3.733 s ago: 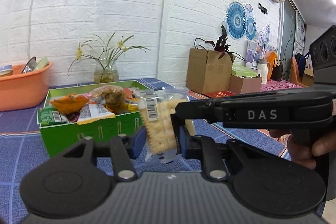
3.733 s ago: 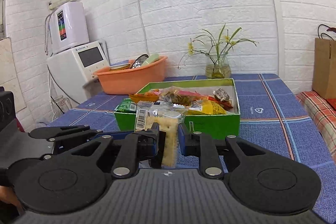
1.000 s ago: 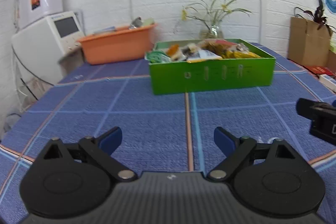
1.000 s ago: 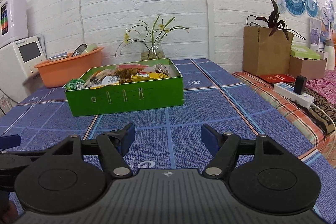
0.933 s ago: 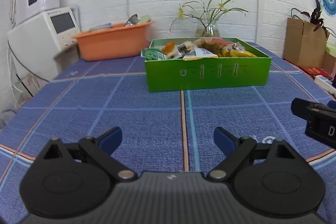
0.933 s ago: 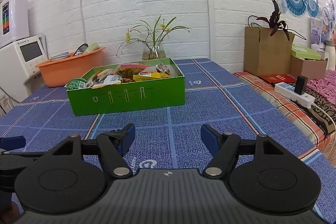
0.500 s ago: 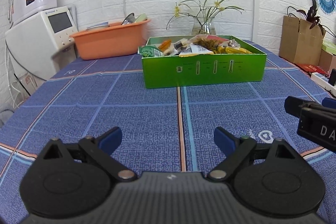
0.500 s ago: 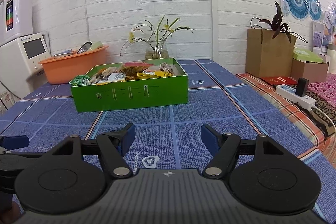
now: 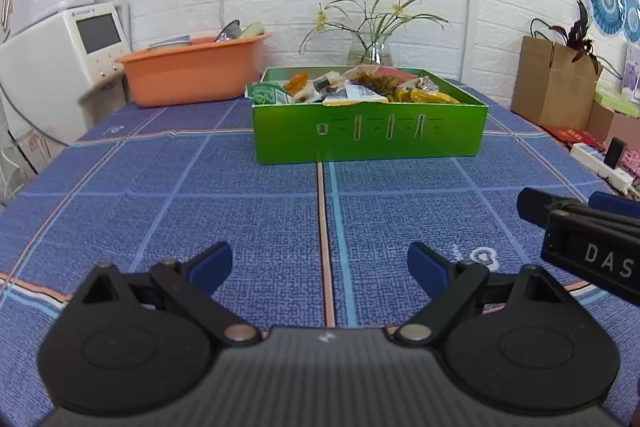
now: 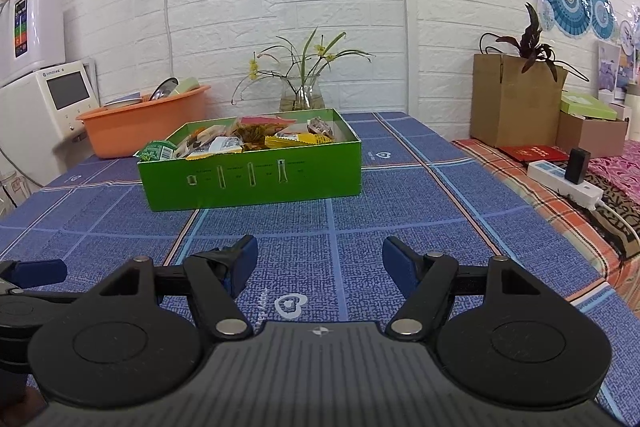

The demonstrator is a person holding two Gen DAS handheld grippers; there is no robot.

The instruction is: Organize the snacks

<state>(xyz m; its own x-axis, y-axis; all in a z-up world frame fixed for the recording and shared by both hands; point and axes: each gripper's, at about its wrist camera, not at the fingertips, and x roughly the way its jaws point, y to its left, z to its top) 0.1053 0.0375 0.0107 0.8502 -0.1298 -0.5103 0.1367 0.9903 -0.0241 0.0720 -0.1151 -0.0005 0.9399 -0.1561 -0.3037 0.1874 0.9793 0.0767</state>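
A green box (image 9: 368, 131) (image 10: 252, 179) stands on the blue checked tablecloth, heaped with several snack packets (image 9: 360, 89) (image 10: 248, 137). My left gripper (image 9: 320, 267) is open with nothing between its blue pads, well short of the box. My right gripper (image 10: 320, 261) is open and empty too, the same way back from the box. In the left wrist view the right gripper's black body marked DAS shows at the right edge. In the right wrist view one blue pad (image 10: 38, 273) of the left gripper shows at the left edge.
An orange basin (image 9: 192, 67) with dishes sits behind the box at the left, a glass vase of flowers (image 9: 370, 51) behind it. A white appliance (image 9: 60, 47) stands far left. A cardboard box (image 10: 516, 99), a power strip (image 10: 564, 183) and a striped cloth lie right.
3.7 s ago both grippers were closed on a clear cracker packet before the box; now both are open and empty, back from the box. Over the last second the left view tilted slightly.
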